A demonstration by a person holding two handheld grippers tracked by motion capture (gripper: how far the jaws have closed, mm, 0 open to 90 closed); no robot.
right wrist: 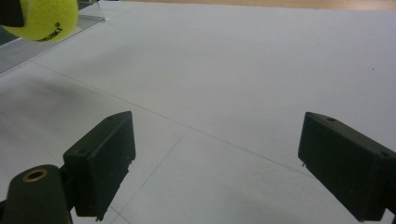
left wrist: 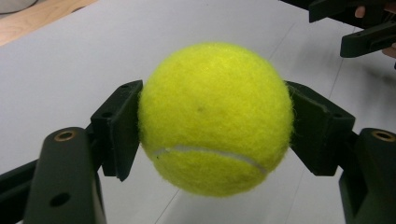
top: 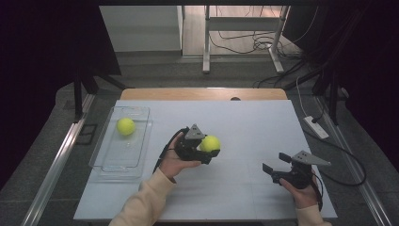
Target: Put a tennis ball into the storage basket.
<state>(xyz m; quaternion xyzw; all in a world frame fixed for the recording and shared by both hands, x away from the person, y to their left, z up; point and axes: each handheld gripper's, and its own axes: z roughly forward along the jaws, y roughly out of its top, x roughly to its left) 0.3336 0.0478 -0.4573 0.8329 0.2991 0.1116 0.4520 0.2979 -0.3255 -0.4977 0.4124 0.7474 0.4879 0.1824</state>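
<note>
left gripper level, clamping tennis ball, right gripper agape, low

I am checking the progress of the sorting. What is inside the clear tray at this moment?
One tennis ball lies in the far part of the clear tray; the rest looks bare. The left gripper holds a second ball above the table, outside the tray.

Fuzzy yellow tennis ball, clamped, seemingly airborne.

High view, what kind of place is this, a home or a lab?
Likely a lab or recording workspace: dark curtains around a white table, loose cables on the floor behind, and a clear tray with a tennis ball.
</note>
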